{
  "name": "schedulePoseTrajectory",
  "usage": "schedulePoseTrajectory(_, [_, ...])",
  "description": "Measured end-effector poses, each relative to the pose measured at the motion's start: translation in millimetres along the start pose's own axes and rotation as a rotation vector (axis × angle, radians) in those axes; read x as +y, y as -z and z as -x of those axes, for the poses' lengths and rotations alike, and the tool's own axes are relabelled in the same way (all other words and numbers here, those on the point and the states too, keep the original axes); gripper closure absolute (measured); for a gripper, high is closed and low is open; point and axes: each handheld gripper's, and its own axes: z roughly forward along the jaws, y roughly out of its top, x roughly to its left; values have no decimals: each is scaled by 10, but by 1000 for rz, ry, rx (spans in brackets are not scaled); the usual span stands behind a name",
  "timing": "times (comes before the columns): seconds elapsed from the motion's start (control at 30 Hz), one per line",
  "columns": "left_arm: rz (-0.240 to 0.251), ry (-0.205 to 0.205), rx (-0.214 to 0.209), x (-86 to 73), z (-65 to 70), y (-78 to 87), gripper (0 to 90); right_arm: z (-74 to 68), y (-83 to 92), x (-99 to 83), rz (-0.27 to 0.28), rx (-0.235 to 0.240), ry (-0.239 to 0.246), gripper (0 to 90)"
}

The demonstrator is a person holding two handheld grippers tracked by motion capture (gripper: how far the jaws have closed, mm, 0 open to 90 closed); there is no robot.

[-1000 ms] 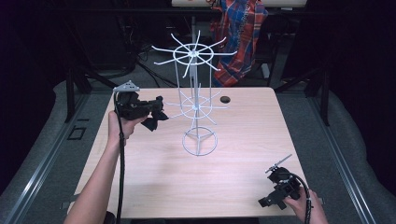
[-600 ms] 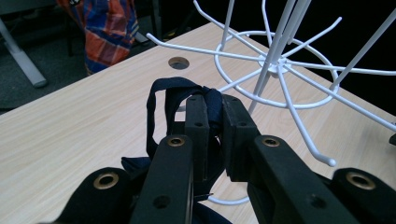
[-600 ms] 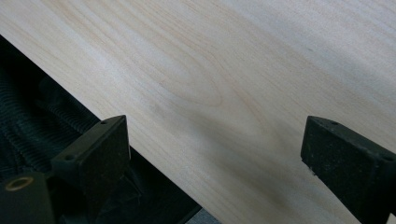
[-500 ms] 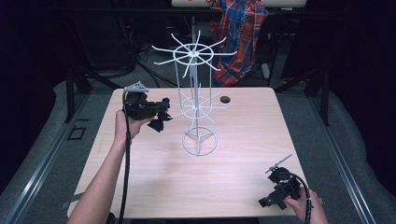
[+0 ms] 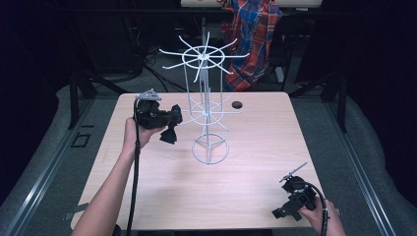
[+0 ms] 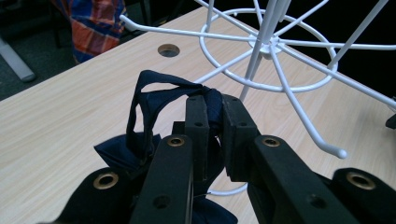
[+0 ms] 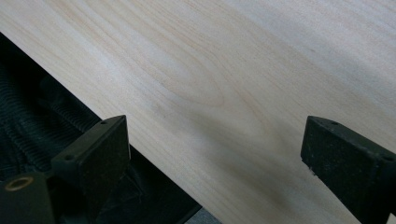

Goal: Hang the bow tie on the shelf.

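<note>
- The landmark is the white wire display stand (image 5: 208,113), which stands upright near the middle of the wooden table (image 5: 255,196), with a ring base and two levels of hook arms.
- The left gripper (image 5: 167,123) is held above the table just to the left of the stand, at the height of the lower hook arms, and it points toward the stand.
- Its jaws are clenched on a dark navy cloth item with a thin loop (image 6: 154,100); I cannot tell exactly what kind of item it is.
- In the left gripper view, the loop rises over the jaw tips, and the rest of the cloth hangs bunched below the jaws.
- The cloth is near the stand, but it is not touching any hook; one hook tip (image 6: 340,152) is to the right of the jaws.
- The right gripper (image 5: 287,204) is well apart from the stand, at the near right corner of the table, low over the surface.
- Its jaws are released and stand wide apart; between them is bare wood and the table edge.
- A round hole (image 5: 237,104) in the tabletop is behind the stand, a little to its right.
- A plaid cloth (image 5: 253,44) hangs beyond the table, behind the stand.
</note>
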Motion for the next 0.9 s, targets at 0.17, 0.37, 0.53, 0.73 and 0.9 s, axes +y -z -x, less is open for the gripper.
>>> schedulePoseTrajectory(0.17, [-11,-7,-1,-5,31,-1,826,-2,-3,2,3,3,-1,76])
schedulePoseTrajectory(0.37, [-10,-15,10,-13,59,54,826,-22,-16,9,16,17,-15,76])
schedulePoseTrajectory(0.53, [-5,-15,17,-25,61,131,826,-24,-20,15,14,16,-11,76])
schedulePoseTrajectory(0.73, [0,-12,24,-44,50,205,825,-21,-15,29,1,18,6,76])
schedulePoseTrajectory(0.9, [7,-2,17,-59,34,268,826,-34,-26,22,23,22,-12,76])
